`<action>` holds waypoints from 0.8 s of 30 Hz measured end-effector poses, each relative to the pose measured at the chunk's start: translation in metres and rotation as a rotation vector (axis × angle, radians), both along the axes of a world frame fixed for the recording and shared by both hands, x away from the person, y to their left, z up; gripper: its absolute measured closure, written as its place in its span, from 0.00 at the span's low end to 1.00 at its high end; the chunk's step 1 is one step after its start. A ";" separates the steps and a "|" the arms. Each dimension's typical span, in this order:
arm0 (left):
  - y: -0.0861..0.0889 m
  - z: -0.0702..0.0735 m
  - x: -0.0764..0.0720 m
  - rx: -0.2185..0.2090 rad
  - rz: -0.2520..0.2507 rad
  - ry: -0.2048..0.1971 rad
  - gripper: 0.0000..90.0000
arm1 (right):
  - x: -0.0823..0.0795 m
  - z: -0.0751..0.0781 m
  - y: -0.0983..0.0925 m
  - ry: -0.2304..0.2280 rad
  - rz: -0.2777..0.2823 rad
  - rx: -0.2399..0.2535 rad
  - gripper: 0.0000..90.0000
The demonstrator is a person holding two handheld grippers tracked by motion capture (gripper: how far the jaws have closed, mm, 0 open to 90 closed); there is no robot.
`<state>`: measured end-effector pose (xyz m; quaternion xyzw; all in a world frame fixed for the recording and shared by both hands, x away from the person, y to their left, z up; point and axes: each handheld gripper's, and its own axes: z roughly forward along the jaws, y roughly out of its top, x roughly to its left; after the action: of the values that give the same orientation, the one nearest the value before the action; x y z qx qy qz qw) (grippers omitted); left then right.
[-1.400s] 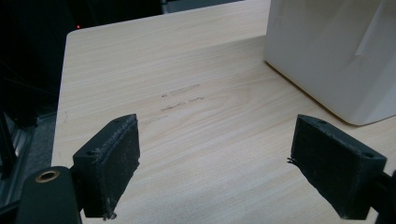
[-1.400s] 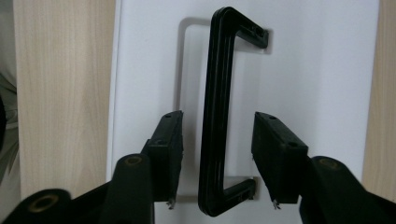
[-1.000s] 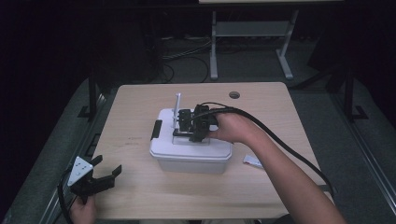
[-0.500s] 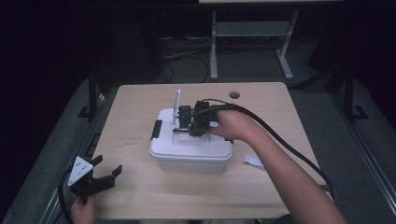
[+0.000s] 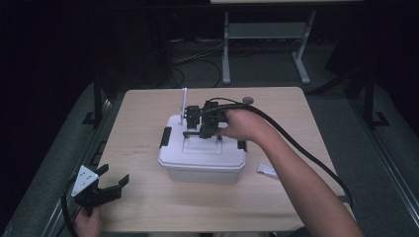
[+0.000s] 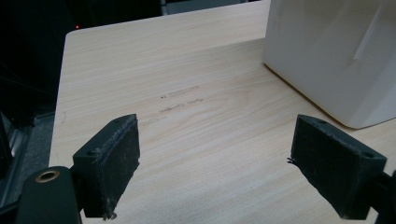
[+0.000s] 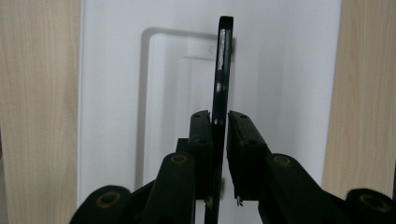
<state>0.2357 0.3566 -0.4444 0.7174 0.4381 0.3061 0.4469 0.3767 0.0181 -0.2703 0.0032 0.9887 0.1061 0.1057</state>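
Observation:
A white lidded box (image 5: 202, 165) stands mid-table, and the left gripper view takes in its side wall (image 6: 336, 56). A thin black handle (image 7: 222, 70) stands up edgewise from the lid (image 7: 116, 70). My right gripper (image 7: 219, 119) points down over the lid (image 5: 205, 129). Its jaws have just been closing, and the pads now press the handle from both sides. At the table's near left corner my left gripper (image 5: 113, 174) hovers low over bare wood, open (image 6: 217, 140) with nothing between its pads.
A white stick (image 5: 184, 104) rises behind the box's far left corner. A small white piece (image 5: 268, 170) lies right of the box and a dark disc (image 5: 248, 100) near the far edge. Black latches (image 5: 165, 137) clip the lid. The right gripper's cable (image 5: 296, 143) arcs over the forearm.
The right gripper has shifted slightly over the lid and its jaws have narrowed onto the black handle. The left gripper has stayed put.

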 end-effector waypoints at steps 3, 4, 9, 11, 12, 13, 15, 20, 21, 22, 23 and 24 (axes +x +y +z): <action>0.000 0.000 0.000 -0.001 0.000 -0.001 0.17 | 0.004 0.002 0.001 0.008 0.003 -0.001 0.90; 0.001 0.000 0.000 -0.002 0.001 -0.002 0.17 | 0.004 0.002 0.001 0.008 0.003 -0.001 0.90; 0.001 0.000 0.000 -0.006 0.002 -0.002 0.17 | 0.010 0.001 -0.001 0.025 -0.006 -0.014 0.91; 0.001 0.000 0.000 -0.005 0.002 -0.003 0.17 | 0.010 0.001 -0.001 0.026 -0.005 -0.014 0.91; 0.001 0.000 0.000 -0.005 0.000 -0.002 0.17 | 0.010 0.000 -0.001 0.027 -0.004 -0.013 0.91; 0.000 0.000 0.000 -0.003 0.000 0.000 0.17 | 0.011 0.000 -0.001 0.031 -0.005 -0.013 0.92; 0.000 0.000 0.000 -0.002 -0.001 -0.001 0.17 | 0.012 0.000 0.000 0.035 -0.006 -0.012 0.92; 0.000 0.000 0.000 -0.004 0.000 -0.001 0.17 | 0.013 0.000 -0.001 0.044 -0.007 -0.010 0.92; 0.000 0.000 0.000 -0.005 0.000 0.000 0.17 | 0.013 0.000 -0.001 0.044 -0.007 -0.010 0.92; 0.000 0.000 0.000 -0.003 0.000 -0.001 0.17 | 0.013 0.000 -0.001 0.045 -0.006 -0.009 0.92; 0.000 0.000 0.000 -0.004 0.000 -0.002 0.17 | 0.013 0.000 -0.001 0.046 -0.007 -0.009 0.92; 0.000 0.000 0.000 -0.004 0.000 -0.002 0.17 | 0.013 0.000 -0.001 0.046 -0.007 -0.009 0.92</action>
<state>0.2358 0.3569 -0.4443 0.7162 0.4384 0.3059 0.4487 0.3901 0.0173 -0.2700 0.0089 0.9914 0.1011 0.0832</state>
